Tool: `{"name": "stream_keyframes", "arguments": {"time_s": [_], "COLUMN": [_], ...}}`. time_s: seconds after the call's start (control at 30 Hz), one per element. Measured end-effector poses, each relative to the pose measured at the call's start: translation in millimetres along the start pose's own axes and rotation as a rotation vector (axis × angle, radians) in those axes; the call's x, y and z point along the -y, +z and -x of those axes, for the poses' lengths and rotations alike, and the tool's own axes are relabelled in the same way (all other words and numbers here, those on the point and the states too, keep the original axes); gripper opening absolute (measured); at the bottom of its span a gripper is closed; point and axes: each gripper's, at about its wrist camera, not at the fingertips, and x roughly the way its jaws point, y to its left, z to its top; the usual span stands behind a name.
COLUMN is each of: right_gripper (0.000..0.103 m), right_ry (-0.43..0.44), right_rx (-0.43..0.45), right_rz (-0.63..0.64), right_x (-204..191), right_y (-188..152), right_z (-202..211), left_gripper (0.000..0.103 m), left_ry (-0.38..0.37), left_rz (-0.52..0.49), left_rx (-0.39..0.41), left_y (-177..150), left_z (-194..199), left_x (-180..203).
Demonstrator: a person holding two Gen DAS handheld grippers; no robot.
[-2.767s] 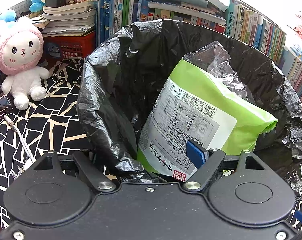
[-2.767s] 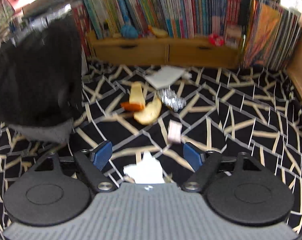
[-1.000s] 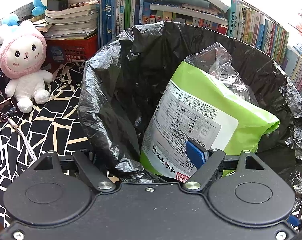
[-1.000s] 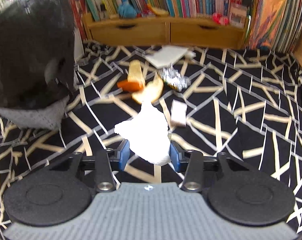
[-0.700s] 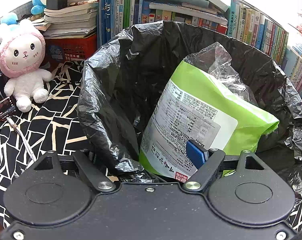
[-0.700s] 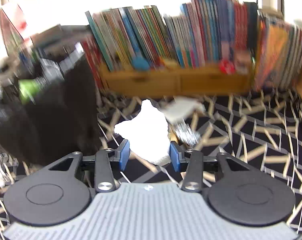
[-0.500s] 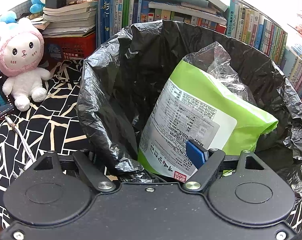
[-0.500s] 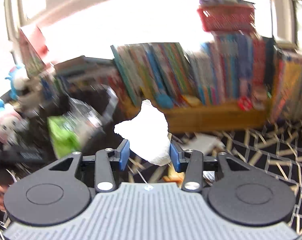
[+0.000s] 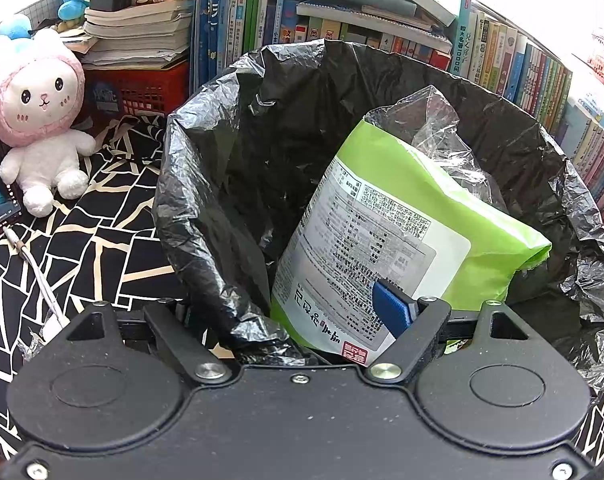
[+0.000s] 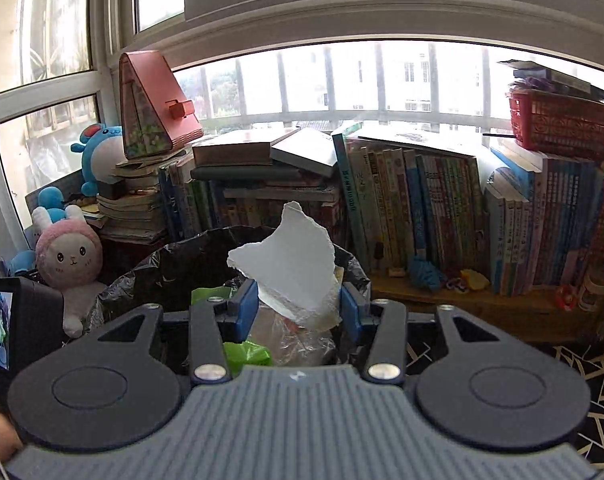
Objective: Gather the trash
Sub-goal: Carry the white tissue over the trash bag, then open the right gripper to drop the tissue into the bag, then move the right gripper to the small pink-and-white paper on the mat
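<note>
black bag (image 9: 229, 184) rim between left jaws; right jaws opening, paper (image 10: 289, 264) between.

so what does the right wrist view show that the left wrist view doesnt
Only the right wrist view: the right gripper, its jaws opening with the torn white paper between them, above the bin; windows behind.

Only the left wrist view: the left gripper clamped on the black bag's rim; the printed label on the green packet; a white cable on the patterned cloth.

Both: the black bin bag, green packet, pink plush rabbit, shelved books.
</note>
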Motion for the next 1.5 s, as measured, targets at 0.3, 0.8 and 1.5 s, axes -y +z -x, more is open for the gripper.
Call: {"name": "stream_keyframes", "arguments": {"time_s": [0.3, 0.8, 1.5], "right_gripper": [0.070, 0.075, 0.088], "right_ry": [-0.006, -0.049, -0.408], "right_rx": [-0.022, -0.032, -0.164], "right_rz": [0.021, -0.020, -0.233], "right_x": [-9.1, 11.6, 113.6], "right_y": [-4.1, -14.1, -118.0], "right_z": [-9.8, -4.1, -1.8], "left_gripper": [0.082, 0.082, 0.082], "left_ry": [-0.008, -0.007, 0.003], "left_rz": [0.003, 0.005, 0.003], "left_rx": [0.002, 0.002, 0.012], "left_y": [0.3, 1.1, 2.2], "left_z": [-0.2, -0.2, 0.0], "left_x": [-1.0, -1.3, -0.7]}}
